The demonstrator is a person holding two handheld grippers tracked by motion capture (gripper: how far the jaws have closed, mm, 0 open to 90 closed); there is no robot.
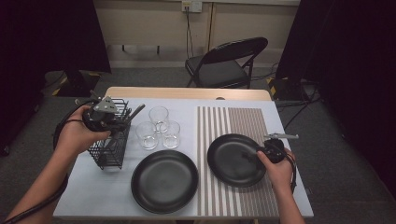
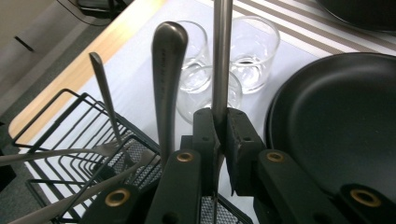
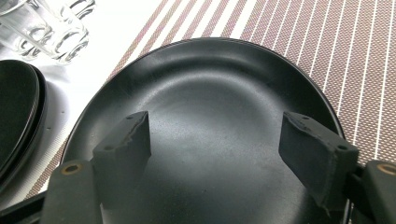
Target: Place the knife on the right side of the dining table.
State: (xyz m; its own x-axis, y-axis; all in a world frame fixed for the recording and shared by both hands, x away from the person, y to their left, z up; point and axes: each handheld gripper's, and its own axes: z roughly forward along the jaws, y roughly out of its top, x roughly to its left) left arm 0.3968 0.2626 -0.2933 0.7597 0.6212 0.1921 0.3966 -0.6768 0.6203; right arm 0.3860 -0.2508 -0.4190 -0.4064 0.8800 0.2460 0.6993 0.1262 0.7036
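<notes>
Above the black wire basket [image 2: 70, 140], a steel utensil handle [image 2: 221, 56] stands upright, clamped by the left gripper [image 2: 218, 135]. Lifting it clear seems the step in hand; next comes carrying it toward the plates. The right gripper [image 3: 215, 140] hovers wide apart over the black plate [image 3: 210, 70] on the striped mat [image 3: 355, 56].

The high view is dim, with dark curtains at both sides; only the table [image 1: 88, 196] is lit, softly from above, with faint shadows. The picture there is a little grainy. In the left gripper view the spoon handle [image 2: 166, 84] has soft glare, and the glasses [image 2: 252, 46] look slightly blurred. The black plate [image 3: 210, 116] shows a pale sheen.
</notes>
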